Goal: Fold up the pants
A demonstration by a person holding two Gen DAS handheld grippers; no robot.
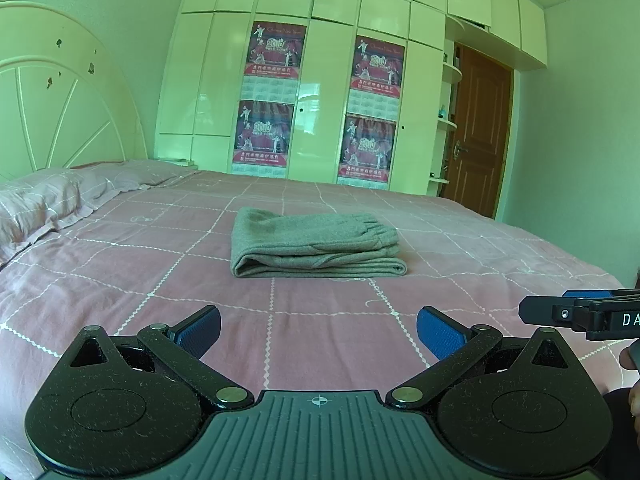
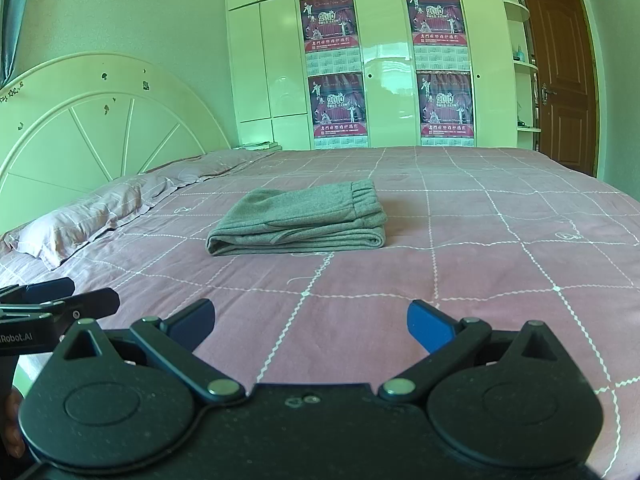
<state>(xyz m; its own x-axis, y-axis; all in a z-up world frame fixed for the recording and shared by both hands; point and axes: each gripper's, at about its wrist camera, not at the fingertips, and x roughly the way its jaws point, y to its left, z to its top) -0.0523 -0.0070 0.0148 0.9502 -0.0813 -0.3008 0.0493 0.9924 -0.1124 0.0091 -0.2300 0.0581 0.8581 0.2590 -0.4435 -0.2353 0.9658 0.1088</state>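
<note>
Grey knit pants (image 1: 316, 242) are seen folded into a compact stack mid-bed (image 1: 120, 280), gathered waistband on top, well apart from both tools. Soft, light, floppy fabric is judged; layered edges would be pinched together. Left gripper (image 1: 318, 332) and right gripper (image 2: 310, 322) are held spread wide, empty.

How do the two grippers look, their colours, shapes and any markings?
The left gripper and the right gripper look alike: black bodies with two round pivot housings, silver rivets, black linkage arms and blue ribbed pads. White lettering marks their sides. No cables or sleeves are visible.
</note>
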